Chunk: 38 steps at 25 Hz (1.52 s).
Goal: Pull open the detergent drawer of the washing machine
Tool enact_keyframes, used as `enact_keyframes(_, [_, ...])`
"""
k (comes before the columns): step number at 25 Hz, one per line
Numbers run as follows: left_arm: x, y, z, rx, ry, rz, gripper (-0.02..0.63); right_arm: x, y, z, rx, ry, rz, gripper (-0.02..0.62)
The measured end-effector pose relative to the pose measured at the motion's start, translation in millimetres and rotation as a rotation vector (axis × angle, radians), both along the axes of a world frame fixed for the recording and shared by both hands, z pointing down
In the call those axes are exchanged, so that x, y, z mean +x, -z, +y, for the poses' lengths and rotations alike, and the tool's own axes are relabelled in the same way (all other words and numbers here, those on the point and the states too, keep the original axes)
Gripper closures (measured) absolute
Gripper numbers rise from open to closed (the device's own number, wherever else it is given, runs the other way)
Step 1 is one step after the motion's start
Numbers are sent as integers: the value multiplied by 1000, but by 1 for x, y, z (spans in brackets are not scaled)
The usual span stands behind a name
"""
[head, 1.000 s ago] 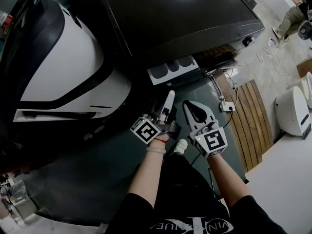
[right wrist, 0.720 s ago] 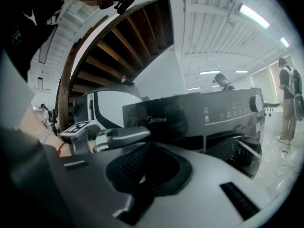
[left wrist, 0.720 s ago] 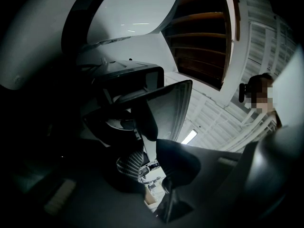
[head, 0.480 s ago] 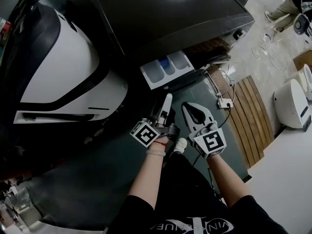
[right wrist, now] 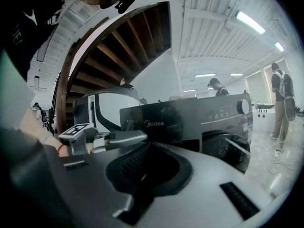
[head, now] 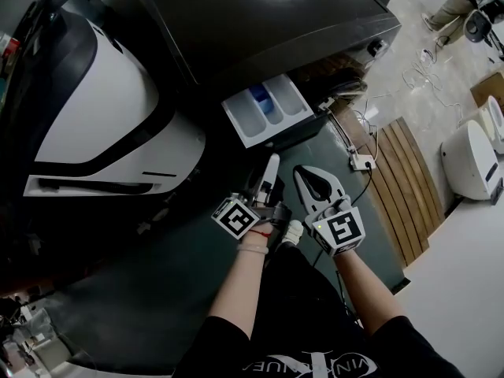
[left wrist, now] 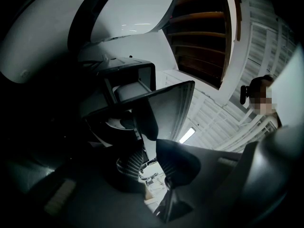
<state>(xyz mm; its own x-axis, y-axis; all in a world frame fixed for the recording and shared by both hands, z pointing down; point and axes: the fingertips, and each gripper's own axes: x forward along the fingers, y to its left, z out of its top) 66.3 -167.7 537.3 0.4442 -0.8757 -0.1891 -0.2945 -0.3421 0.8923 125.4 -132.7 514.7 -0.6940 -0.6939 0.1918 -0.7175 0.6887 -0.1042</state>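
The dark washing machine point(head: 268, 22) stands ahead of me, and its white detergent drawer point(head: 268, 110) sticks out of the front with its compartments showing. Just below the drawer, my left gripper point(head: 272, 162) hangs free with a narrow gap between its pads and nothing in it. Beside it on the right, my right gripper point(head: 303, 172) has its fingertips together and holds nothing. The left gripper view looks up at the drawer point(left wrist: 127, 85) from below, past the left gripper point(left wrist: 151, 141). The right gripper view shows the machine's front point(right wrist: 190, 122) beyond the right gripper point(right wrist: 142, 151).
A large white and black curved appliance point(head: 102, 109) stands at the left. A slatted wooden platform point(head: 402, 187) and a power strip point(head: 362, 162) with cables lie on the floor at the right. A white unit point(head: 468, 168) stands further right. People stand in the background.
In the head view the drawer shows more of its length than a second ago. Both grippers have kept side by side just below it, with their jaws unchanged.
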Motion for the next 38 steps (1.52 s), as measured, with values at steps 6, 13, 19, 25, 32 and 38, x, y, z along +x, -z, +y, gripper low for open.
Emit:
enact_keyframes(6, [4,0,8,-1,-5,-2,517,2,0,8,-2,-8,-8,581])
enact_keyframes(13, [10,-2,18,-9,-8,2,518,7,1,17,-16,-15,-8,581])
enact_keyframes(19, [13,-2,23,-2,-15,-3,522,12,0,23,-3,-19,-19,581])
enact_keyframes(25, [15,-1,28,-2,-20,-12,525,11,4,27,11,-10,-8,581])
enact_keyframes(32, [16,-2,28,-7,-20,-25,532,13,1,30,1,-23,-31,581])
enact_keyframes(38, [16,-5,28,-10,-19,-44,538,13,9,28,11,-23,-26,581])
